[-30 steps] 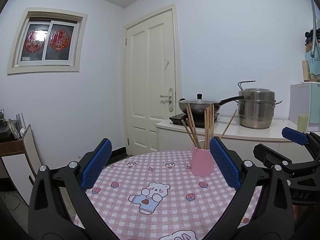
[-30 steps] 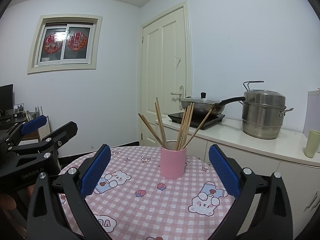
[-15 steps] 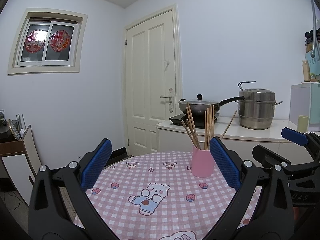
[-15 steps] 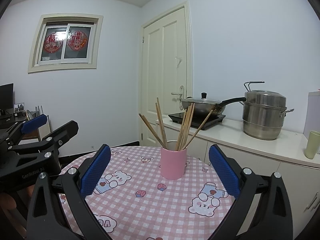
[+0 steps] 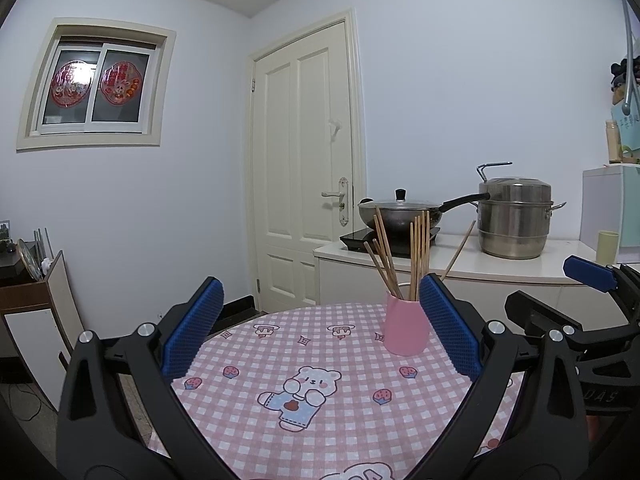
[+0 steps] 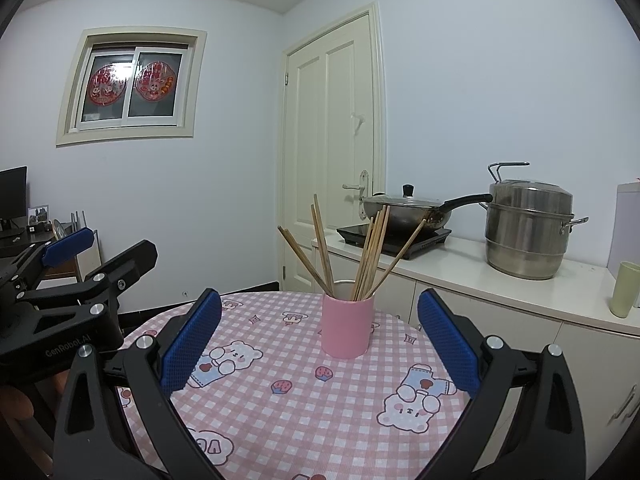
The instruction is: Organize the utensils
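A pink cup (image 5: 405, 330) stands upright on the far part of the round table with a pink checked cloth (image 5: 320, 400). Several wooden chopsticks (image 5: 418, 256) stand fanned out in it. The cup (image 6: 347, 326) and chopsticks (image 6: 370, 256) show in the right wrist view too. My left gripper (image 5: 320, 332) is open and empty, held above the table's near side. My right gripper (image 6: 320, 336) is open and empty, short of the cup. Each gripper shows at the edge of the other's view: the right gripper (image 5: 576, 292) and the left gripper (image 6: 92, 256).
A white counter (image 6: 500, 280) runs behind the table on the right, with a hob and lidded wok (image 6: 404, 212), a steel steamer pot (image 6: 528, 228) and a pale green cup (image 6: 624, 294). A cream door (image 5: 308, 168) is behind. A low shelf (image 5: 28, 300) stands at the left.
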A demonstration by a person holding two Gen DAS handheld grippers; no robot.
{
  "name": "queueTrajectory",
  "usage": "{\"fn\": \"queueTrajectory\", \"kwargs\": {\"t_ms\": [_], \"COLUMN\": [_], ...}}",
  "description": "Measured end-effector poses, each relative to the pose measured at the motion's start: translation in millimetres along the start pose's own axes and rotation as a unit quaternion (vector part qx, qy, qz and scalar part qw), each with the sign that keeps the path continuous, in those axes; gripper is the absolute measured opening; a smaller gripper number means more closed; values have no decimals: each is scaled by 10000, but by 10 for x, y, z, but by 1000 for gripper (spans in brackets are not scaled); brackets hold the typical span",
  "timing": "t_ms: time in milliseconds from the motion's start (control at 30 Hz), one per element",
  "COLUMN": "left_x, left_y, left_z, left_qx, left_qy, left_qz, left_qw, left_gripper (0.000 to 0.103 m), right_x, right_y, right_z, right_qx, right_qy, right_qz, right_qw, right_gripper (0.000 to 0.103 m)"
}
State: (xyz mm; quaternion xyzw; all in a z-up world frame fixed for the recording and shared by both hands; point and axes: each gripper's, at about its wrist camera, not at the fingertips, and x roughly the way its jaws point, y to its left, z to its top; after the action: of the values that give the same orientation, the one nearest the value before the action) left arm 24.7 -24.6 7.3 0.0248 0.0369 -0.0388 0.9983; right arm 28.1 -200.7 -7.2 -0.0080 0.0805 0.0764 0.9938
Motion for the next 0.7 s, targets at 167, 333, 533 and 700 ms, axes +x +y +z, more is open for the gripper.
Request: {"fn": "queueTrajectory", "kwargs": {"t_ms": [167,333,533,700], "left_x": [-2,1,-4,-6], "left_y": [2,-8,-30,-38], "left_z": [-3,-19,-27,-23], "left_qx": [2,43,89,74], "left_qy": [-1,17,17,22], "left_qz": [-13,-9,25,27], "left_qw": [10000,10000,10000,10000], "left_gripper": [96,96,96,96], "right_x": [3,15,32,33], "right_y": [0,4,1,-1], "right_z": [0,-10,-24,-25], "right_qx": [-2,0,14,21], "right_qy": [4,29,44,43], "right_qz": [0,0,3,5], "right_qw": [10000,10000,10000,10000], "right_gripper": [95,95,95,95]}}
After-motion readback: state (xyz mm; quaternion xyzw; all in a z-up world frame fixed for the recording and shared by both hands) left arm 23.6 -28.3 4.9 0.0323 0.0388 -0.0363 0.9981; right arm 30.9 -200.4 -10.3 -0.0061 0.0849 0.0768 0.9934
